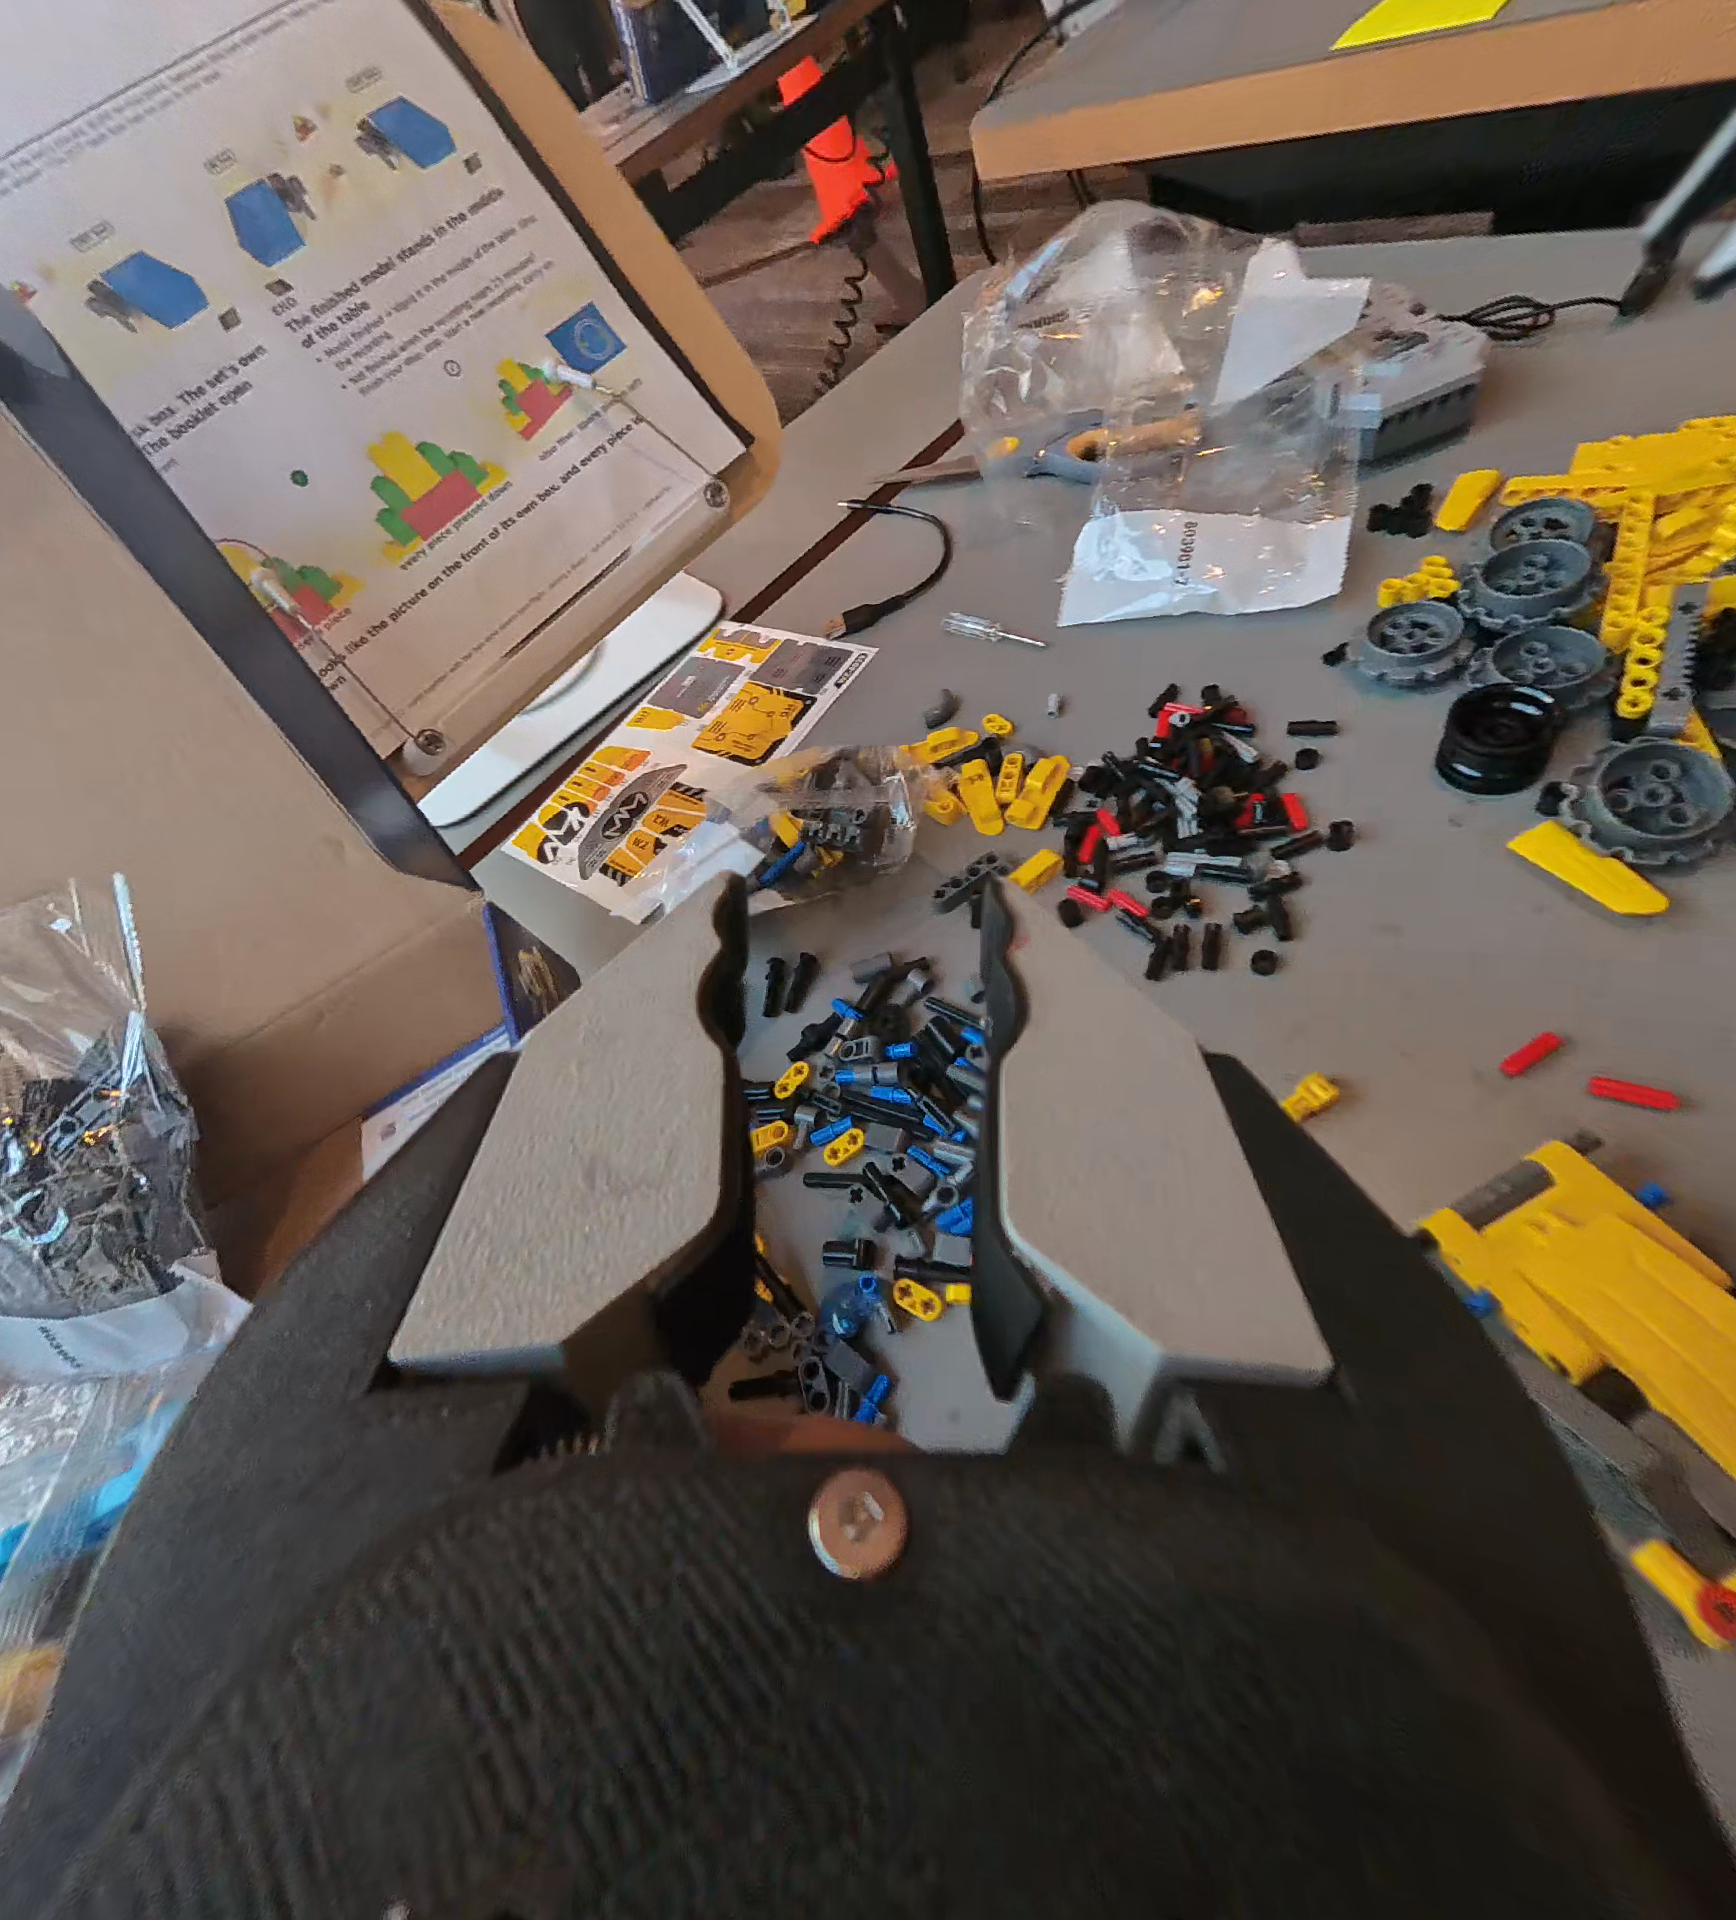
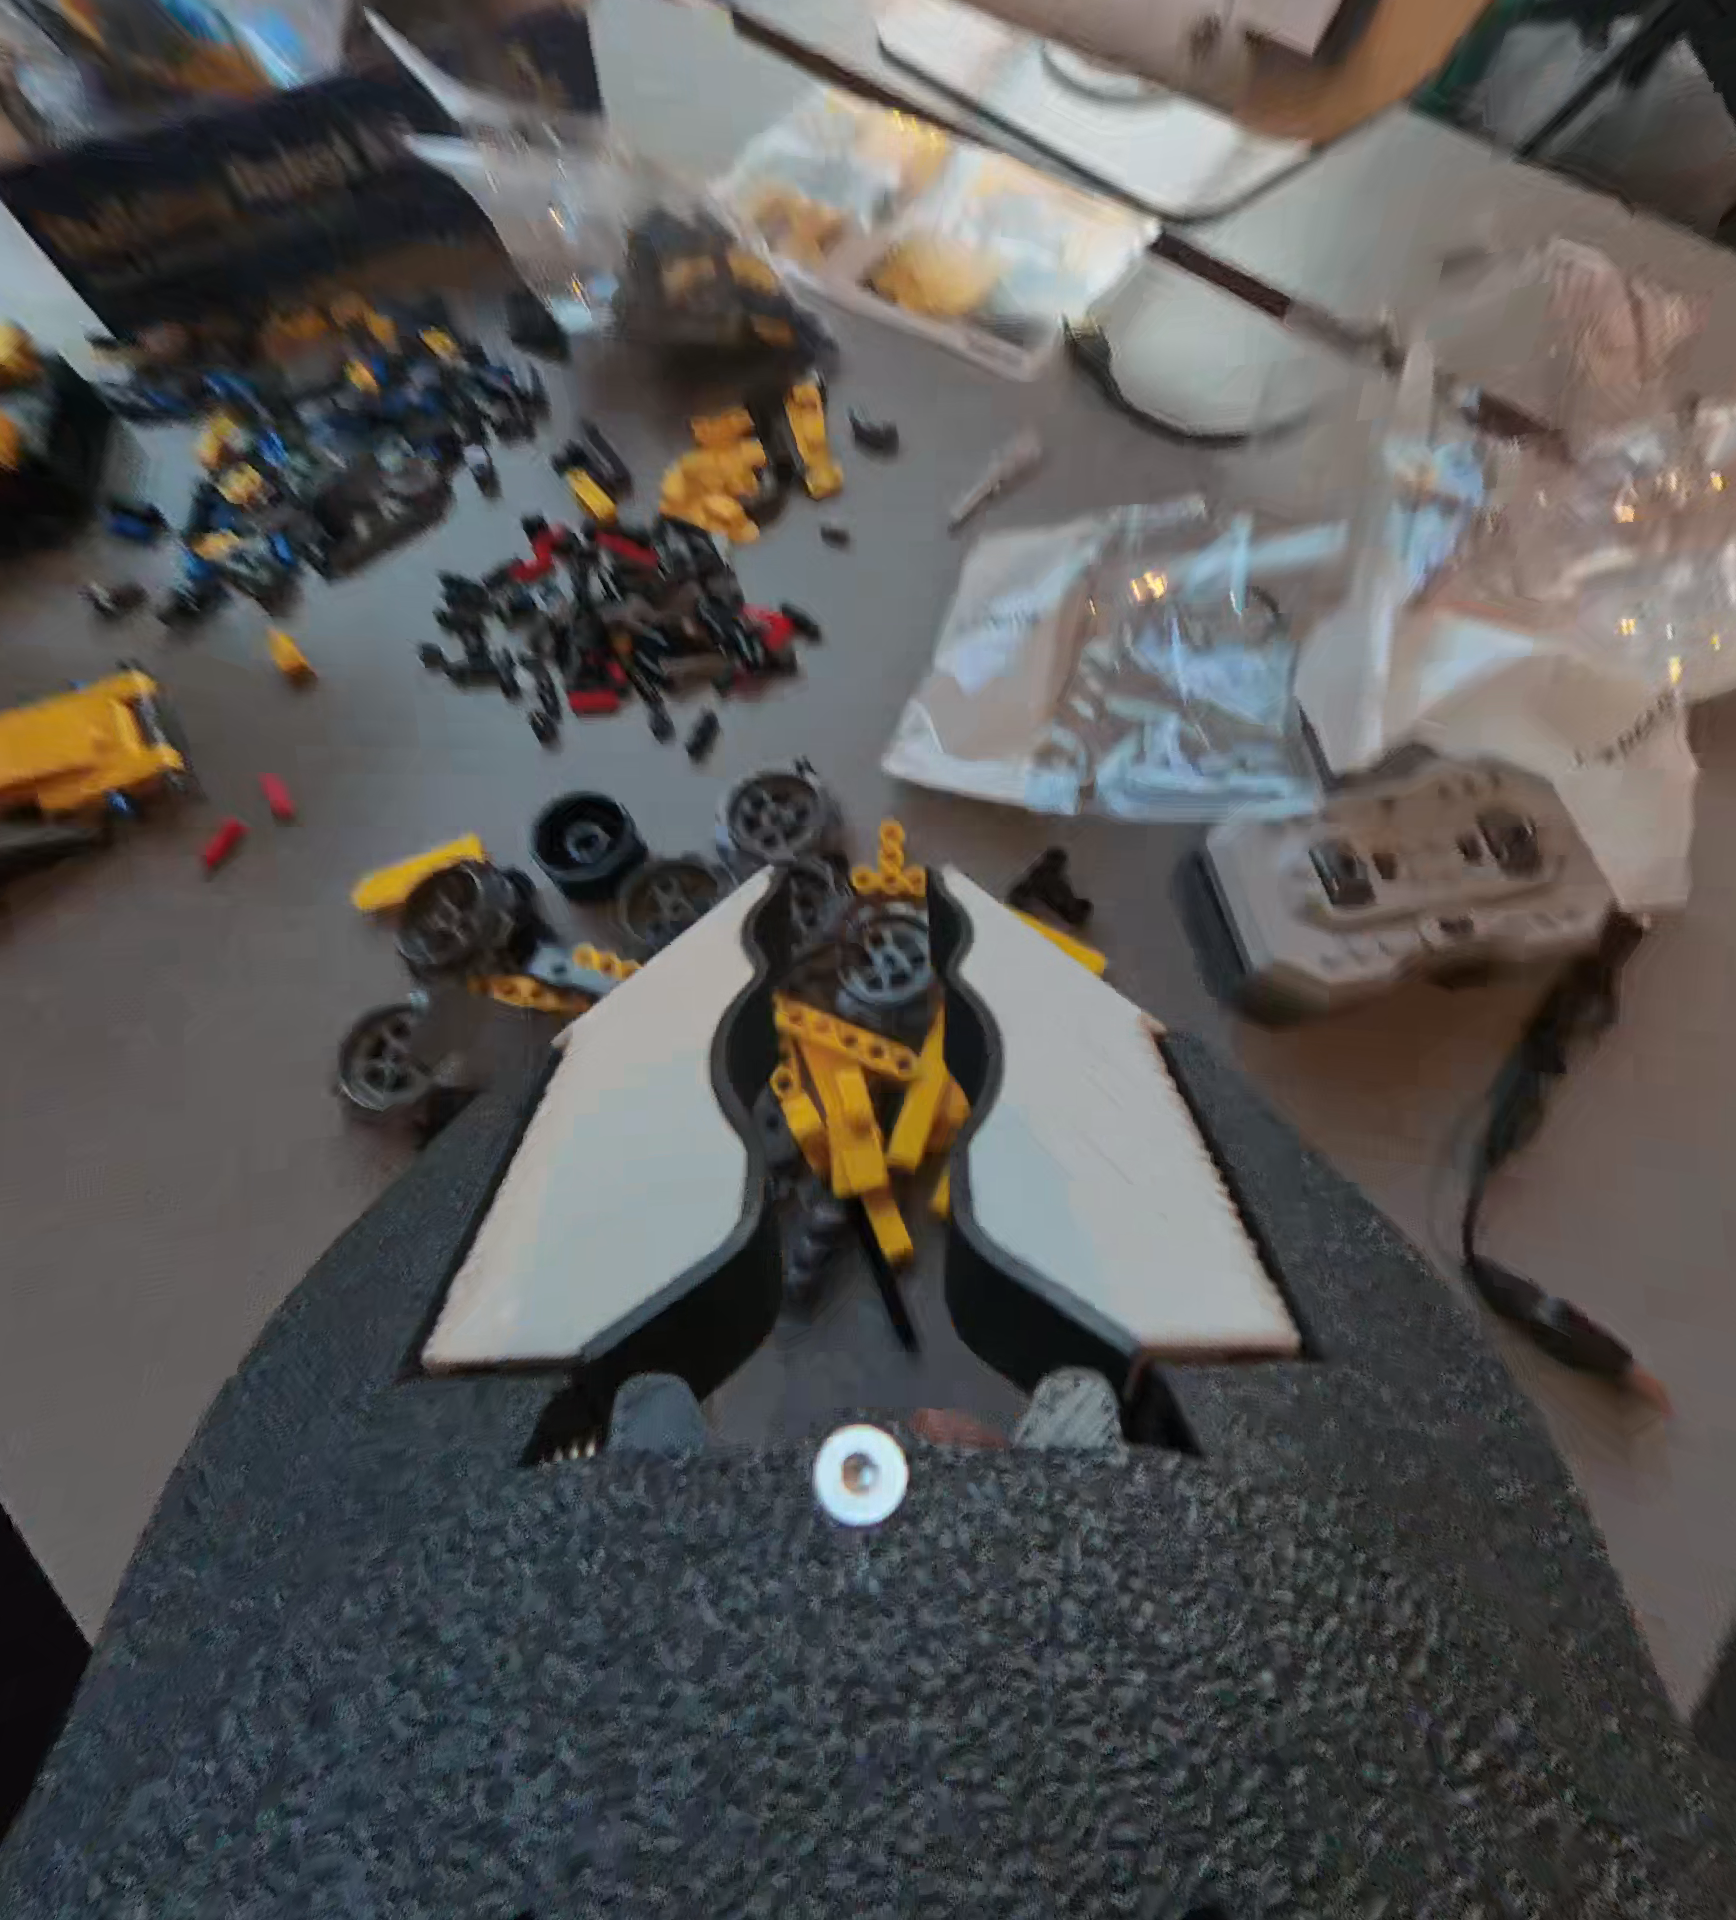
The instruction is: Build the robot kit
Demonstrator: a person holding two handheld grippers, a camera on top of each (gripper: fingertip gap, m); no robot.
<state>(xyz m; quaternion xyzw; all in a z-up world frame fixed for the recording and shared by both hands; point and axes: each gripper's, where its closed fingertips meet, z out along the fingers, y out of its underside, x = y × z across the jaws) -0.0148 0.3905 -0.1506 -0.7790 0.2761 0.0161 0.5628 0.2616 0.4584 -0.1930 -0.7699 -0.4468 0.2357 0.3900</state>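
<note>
My left gripper [image 1: 859, 914] is open and empty, held just above a pile of small black, blue and grey pins [image 1: 874, 1122] on the grey table [image 1: 1415, 987]. A second pile of black and red pins [image 1: 1196, 821] lies just beyond it. My right gripper [image 2: 851, 878] is open, with its jaws a moderate gap apart. It is over a heap of yellow beams [image 2: 864, 1101] and grey wheels [image 2: 890, 961], which show between the fingers. The right wrist view is blurred. I see nothing gripped.
A partly built yellow model [image 1: 1612, 1320] lies right of the left gripper. A cardboard box [image 1: 116, 727], an instruction sheet on a stand [image 1: 324, 364] and a sticker sheet [image 1: 698, 748] are to the left. Clear plastic bags [image 2: 1134, 675] and a grey cabled unit [image 2: 1404, 883] lie at the right. About 30 cm separates my left fingertips from my right. My left gripper's tips are some 15 cm from the partly built yellow model [image 1: 1612, 1320]. Look for it in the right wrist view [image 2: 28, 737] too.
</note>
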